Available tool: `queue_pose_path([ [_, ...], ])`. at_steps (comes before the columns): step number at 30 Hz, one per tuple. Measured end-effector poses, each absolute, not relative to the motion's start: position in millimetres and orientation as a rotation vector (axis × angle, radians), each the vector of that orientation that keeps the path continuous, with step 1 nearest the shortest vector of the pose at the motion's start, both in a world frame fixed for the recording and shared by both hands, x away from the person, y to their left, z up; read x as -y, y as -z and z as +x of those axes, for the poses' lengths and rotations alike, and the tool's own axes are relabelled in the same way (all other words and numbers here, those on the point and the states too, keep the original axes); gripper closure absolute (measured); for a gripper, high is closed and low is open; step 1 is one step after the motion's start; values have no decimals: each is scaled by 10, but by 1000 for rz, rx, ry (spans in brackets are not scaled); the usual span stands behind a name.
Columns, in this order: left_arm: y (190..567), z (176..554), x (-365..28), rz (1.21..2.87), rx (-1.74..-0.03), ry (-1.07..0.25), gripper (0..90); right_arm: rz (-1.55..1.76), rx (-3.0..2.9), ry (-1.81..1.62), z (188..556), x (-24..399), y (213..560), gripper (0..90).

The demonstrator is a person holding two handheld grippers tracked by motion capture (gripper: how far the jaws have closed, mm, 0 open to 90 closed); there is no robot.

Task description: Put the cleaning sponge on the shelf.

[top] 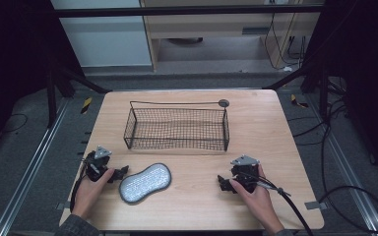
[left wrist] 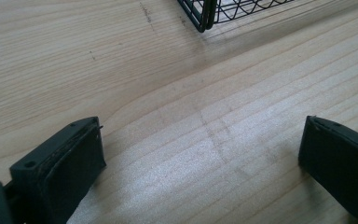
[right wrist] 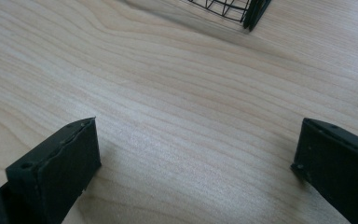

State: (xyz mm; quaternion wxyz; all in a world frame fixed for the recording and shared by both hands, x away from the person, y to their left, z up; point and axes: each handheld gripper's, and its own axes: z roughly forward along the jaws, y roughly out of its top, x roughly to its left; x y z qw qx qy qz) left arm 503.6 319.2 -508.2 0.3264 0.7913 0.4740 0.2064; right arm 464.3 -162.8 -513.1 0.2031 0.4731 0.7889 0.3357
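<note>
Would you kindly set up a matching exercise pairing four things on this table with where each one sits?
Things:
1. wire basket
2. silvery pad
3. left hand-held gripper
4. right hand-held gripper

Places:
A. near right of the table
B. far middle of the table
C. near left edge
D. near side, just right of the left hand-held gripper

Pairs: 1-B, 2-D, 3-C, 4-A

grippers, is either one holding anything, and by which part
Nothing is held. The left gripper and right gripper both stand open over bare table; the silver scouring pad lies untouched.
</note>
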Motion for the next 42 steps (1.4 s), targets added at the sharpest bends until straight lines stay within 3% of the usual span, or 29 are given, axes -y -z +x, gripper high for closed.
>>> queue_pose_path([
  [5, 5062, 5027, -3182, 2080, -1235, -544, 38, 1319, -2201, -938, 4633, 1632, 5131, 4],
  [21, 4757, 4840, -3072, 2106, -1132, -559, 32, 1310, -2209, -934, 4633, 1643, 5130, 4],
  [42, 4641, 4812, -3064, 2226, -1003, -474, 29, 1307, -2212, -939, 4608, 1658, 5132, 4],
])
